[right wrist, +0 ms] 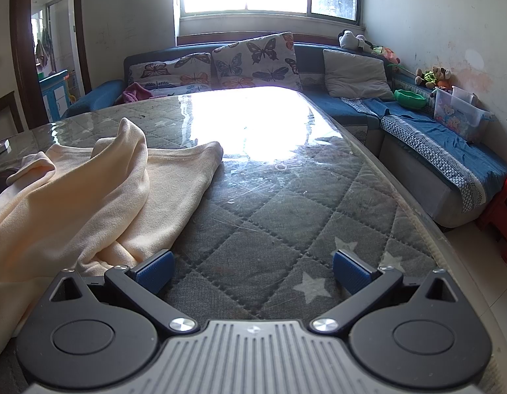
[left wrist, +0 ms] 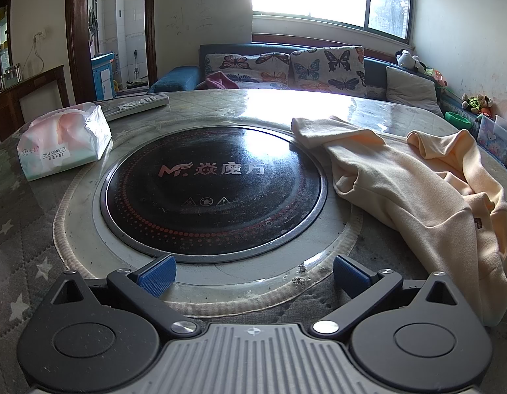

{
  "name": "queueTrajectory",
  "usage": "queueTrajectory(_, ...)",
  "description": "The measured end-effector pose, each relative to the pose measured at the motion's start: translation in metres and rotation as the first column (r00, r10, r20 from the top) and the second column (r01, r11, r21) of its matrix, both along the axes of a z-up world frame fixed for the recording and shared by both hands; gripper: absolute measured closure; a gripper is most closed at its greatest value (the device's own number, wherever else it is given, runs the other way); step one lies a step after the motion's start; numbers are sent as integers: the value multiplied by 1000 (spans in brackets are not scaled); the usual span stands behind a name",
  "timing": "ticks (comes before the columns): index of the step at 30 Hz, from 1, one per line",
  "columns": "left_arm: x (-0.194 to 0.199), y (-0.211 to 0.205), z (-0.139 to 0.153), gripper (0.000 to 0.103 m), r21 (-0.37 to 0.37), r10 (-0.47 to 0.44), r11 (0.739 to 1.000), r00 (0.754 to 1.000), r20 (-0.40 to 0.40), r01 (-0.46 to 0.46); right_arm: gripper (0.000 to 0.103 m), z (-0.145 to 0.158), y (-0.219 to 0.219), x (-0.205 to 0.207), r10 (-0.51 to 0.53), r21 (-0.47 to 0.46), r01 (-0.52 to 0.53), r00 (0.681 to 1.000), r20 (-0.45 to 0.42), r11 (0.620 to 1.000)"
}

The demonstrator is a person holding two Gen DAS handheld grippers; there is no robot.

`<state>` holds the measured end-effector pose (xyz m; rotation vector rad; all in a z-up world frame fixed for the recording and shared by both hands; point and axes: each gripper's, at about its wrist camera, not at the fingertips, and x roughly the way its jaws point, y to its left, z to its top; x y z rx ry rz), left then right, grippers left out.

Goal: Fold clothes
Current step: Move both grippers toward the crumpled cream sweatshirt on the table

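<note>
A cream-coloured garment (left wrist: 417, 184) lies crumpled on the right side of the table, one sleeve reaching toward the black round hob (left wrist: 214, 187). In the right wrist view the same garment (right wrist: 89, 190) spreads over the table's left part. My left gripper (left wrist: 252, 274) is open above the hob's near rim, to the left of the garment, with nothing between its blue pads (left wrist: 156, 274). Open as well, my right gripper (right wrist: 252, 272) hovers over bare quilted cloth just right of the garment's near edge, its left pad (right wrist: 155, 271) close beside the fabric.
The table (right wrist: 286, 216) carries a grey star-quilted cover under clear plastic. A tissue pack (left wrist: 63, 141) and a remote control (left wrist: 138, 106) lie at the far left. A blue sofa with butterfly cushions (right wrist: 256, 59) runs behind and to the right. The table's right edge drops to the floor.
</note>
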<state>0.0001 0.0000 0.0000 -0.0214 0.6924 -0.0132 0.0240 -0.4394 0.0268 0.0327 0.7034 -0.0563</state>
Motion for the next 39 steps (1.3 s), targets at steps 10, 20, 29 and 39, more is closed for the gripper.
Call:
queueTrajectory(10, -1, 2, 0, 0, 0, 0, 1000, 1000, -9, 0, 0, 2, 13, -16, 31, -47, -31, 999, 13, 998)
queueTrajectory(20, -3, -14, 5, 0, 28, 62, 998, 997, -39, -61, 0, 17, 31, -51, 118, -59, -116, 992, 36, 992)
queueTrajectory(29, -16, -33, 13, 0, 37, 58, 998, 996, -61, -56, 0, 23, 50, -77, 172, -36, -171, 984, 38, 985)
queueTrajectory(39, -29, -52, 23, 0, 53, 36, 998, 998, -55, -33, 0, 25, 63, -96, 191, 6, -191, 980, 54, 981)
